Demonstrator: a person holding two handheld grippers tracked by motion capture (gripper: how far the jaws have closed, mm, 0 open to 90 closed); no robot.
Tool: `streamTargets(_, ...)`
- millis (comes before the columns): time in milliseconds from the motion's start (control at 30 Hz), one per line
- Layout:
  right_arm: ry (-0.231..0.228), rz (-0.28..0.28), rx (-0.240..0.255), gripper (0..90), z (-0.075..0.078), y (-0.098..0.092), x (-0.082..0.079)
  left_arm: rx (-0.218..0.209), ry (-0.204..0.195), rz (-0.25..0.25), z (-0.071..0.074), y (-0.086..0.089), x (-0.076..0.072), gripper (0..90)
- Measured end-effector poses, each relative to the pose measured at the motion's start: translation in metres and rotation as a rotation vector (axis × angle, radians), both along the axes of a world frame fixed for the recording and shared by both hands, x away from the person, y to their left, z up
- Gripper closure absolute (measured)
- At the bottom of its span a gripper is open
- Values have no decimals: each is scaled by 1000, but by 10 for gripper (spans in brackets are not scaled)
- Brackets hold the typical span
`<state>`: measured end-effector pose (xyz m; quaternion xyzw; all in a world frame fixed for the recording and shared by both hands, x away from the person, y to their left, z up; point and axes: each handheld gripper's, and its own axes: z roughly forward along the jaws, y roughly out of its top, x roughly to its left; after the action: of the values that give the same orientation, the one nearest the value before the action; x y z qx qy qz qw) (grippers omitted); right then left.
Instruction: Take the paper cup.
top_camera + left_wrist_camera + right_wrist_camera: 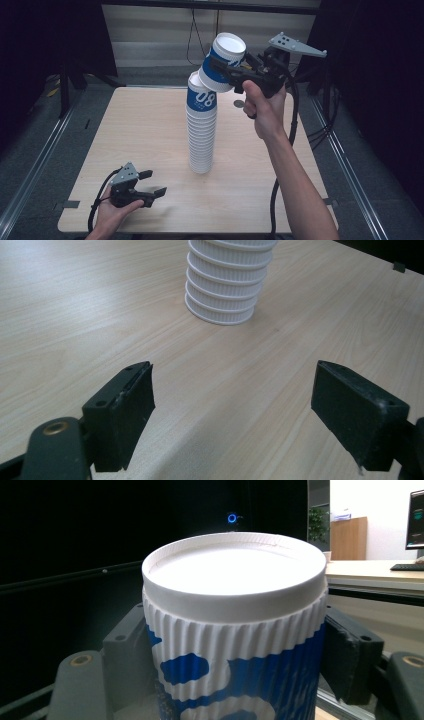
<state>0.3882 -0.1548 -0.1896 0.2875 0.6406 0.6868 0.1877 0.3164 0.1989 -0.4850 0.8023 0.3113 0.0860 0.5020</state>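
Note:
A tall stack of upside-down white-and-blue ribbed paper cups stands in the middle of the wooden table; its lowest rims appear in the left gripper view. My right gripper is raised beside the stack's top and is shut on one more paper cup, held tilted with its white base up, its mouth over the top cup's upper right side. In the right gripper view that cup sits between both jaws. My left gripper rests low near the table's front left, open, with only bare wood between its jaws.
A small grey round spot lies on the table behind the stack, under the right hand. Metal rails run along the floor on both sides of the table. Black cables trail from each gripper.

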Motion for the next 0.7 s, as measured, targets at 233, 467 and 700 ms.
streamTargets(233, -9, -17, 0, 260, 1, -14, -5, -3, 1, -2, 0, 0, 0, 174)
streamTargets(467, -6, -33, 17, 260, -10, -29, -12, -11, -5, -15, 2, -3, -1, 175)
streamTargets(700, -13, -62, -7, 260, -10, -42, -24, -20, -15, -24, 6, -9, 1, 175)
